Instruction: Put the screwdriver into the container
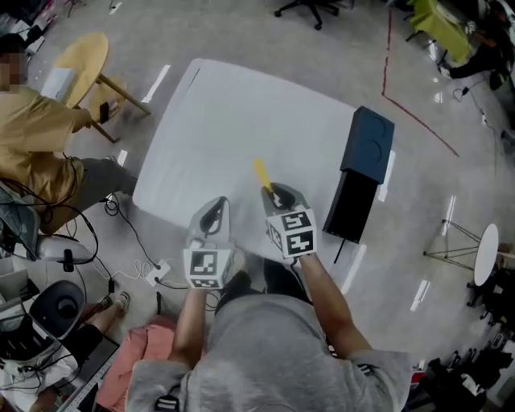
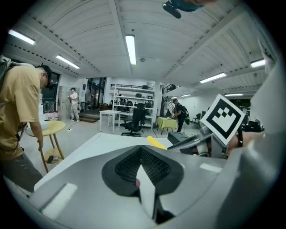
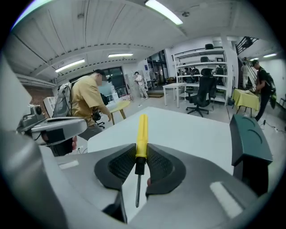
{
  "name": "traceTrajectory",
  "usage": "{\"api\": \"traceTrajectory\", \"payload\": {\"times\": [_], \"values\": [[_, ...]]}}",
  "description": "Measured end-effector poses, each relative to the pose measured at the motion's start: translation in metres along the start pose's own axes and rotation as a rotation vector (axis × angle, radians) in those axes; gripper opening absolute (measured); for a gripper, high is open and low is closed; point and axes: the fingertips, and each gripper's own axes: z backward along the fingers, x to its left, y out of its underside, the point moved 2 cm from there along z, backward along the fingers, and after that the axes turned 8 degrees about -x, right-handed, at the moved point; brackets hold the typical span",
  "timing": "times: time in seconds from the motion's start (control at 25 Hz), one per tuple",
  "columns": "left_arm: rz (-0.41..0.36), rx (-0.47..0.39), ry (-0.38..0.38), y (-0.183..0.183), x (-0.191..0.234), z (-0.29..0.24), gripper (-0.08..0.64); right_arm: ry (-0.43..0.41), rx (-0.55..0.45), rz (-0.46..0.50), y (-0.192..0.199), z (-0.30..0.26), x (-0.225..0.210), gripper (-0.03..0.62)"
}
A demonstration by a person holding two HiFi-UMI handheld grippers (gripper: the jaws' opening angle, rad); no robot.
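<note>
A screwdriver (image 3: pixel 142 130) with a yellow handle sits between the pads of my right gripper (image 3: pixel 141 154), which is shut on it. The handle sticks out forward and the black collar and metal shaft point back toward the camera. In the head view the right gripper (image 1: pixel 274 193) holds the screwdriver (image 1: pixel 262 175) above the near part of the white table (image 1: pixel 217 121). The container (image 1: pixel 368 143), a tall dark bin, stands at the table's right edge and shows at the right in the right gripper view as the container (image 3: pixel 248 142). My left gripper (image 1: pixel 217 206) hovers beside it, its jaws shut with nothing between them (image 2: pixel 140 151).
A person in a tan shirt (image 1: pixel 32 145) bends beside a round wooden side table (image 1: pixel 80 60) left of the table. Cables and a power strip (image 1: pixel 153 273) lie on the floor by the near left corner. An office chair (image 1: pixel 310 8) stands at the far side.
</note>
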Motion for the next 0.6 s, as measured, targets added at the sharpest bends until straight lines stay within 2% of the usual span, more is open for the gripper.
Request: {"api": "traceTrajectory", "payload": {"times": [0.6], "values": [[-0.071, -0.037, 0.200, -0.024, -0.070, -0.019, 0.012, 0.179, -0.132, -0.088, -0.003, 0.090, -0.045, 0.078]]}}
